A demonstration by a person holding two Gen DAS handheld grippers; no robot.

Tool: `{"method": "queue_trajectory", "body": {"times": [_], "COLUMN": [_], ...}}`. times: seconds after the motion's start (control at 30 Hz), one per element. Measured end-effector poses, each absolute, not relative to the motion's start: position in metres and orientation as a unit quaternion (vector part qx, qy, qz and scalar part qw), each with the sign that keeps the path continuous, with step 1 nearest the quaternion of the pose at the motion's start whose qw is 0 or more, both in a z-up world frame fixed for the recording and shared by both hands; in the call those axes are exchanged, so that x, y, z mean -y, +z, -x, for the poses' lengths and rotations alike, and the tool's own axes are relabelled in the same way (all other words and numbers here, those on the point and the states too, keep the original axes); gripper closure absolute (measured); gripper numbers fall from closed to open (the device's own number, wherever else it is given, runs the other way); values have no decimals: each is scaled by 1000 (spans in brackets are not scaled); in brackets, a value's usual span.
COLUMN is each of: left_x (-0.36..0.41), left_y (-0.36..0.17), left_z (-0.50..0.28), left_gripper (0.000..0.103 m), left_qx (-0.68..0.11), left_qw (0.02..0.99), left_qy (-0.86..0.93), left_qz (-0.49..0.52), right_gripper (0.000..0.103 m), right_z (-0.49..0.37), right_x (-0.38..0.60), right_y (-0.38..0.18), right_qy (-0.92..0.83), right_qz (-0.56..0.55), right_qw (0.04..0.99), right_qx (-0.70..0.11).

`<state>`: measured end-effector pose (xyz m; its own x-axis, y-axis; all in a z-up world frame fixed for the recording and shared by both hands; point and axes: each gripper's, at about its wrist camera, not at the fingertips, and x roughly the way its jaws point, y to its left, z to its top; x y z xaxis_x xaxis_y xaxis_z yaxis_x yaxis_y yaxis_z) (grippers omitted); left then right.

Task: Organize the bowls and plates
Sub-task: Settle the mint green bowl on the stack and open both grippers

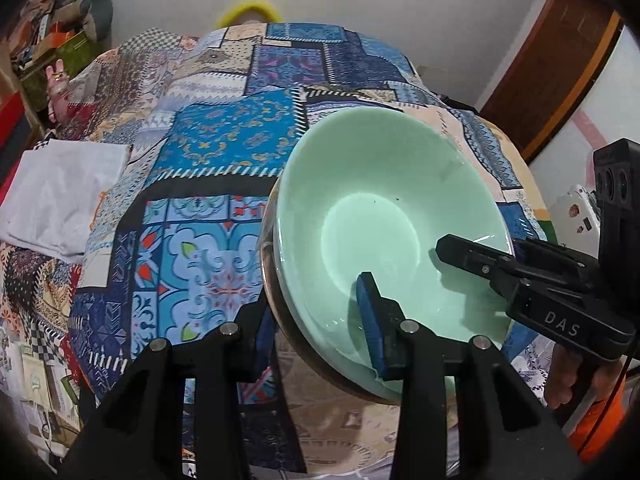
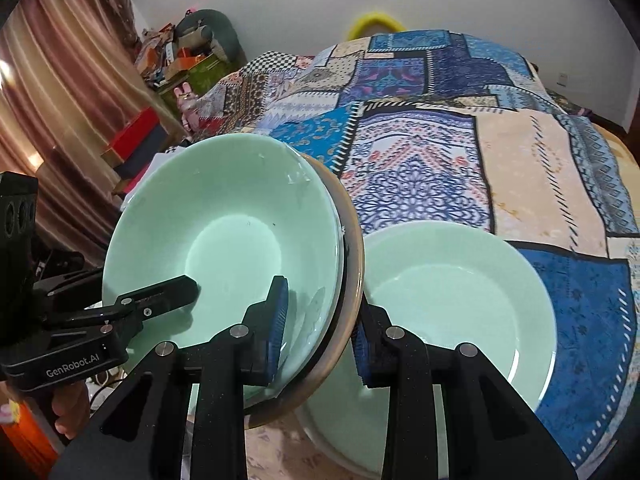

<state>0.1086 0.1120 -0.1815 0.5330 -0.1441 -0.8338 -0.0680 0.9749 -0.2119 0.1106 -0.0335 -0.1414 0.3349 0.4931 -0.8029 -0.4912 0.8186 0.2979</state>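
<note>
On patchwork bedspread (image 2: 520, 168), curtain (image 2: 60, 100) beyond

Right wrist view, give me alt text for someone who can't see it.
Both grippers, right and left, clamp the rim of a pale green bowl, tilted above a green plate lying on a patchwork cloth.

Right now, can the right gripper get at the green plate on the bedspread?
Probably not: the right gripper is shut on the lifted bowl stack, which it shares with the left gripper. The plate lies open beside it.

A pale green bowl (image 2: 224, 236), nested in a brown-rimmed bowl (image 2: 354, 256), hangs tilted above a green plate (image 2: 472, 292) on the bed.
</note>
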Motion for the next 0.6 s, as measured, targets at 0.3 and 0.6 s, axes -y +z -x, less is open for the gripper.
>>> {"method": "queue_trajectory", "body": {"times": [0.3,0.6], "left_x": [-88,-63], "left_y": [-181,-185], "left_z": [-117,-128], "left_gripper": [64,64], "left_qx": [-488,-499], "left_qw": [866,859], "left_qy": [-41,-59], "left_qz": [103,95], "right_gripper": [76,76], "right_z": [-110,-109], "right_x": [58,85], "right_y": [-138,-141], "right_qy": [283,263], "right_qz": [-9,-27], "right_qw": [823,827], "right_qx": [-492,-495]}}
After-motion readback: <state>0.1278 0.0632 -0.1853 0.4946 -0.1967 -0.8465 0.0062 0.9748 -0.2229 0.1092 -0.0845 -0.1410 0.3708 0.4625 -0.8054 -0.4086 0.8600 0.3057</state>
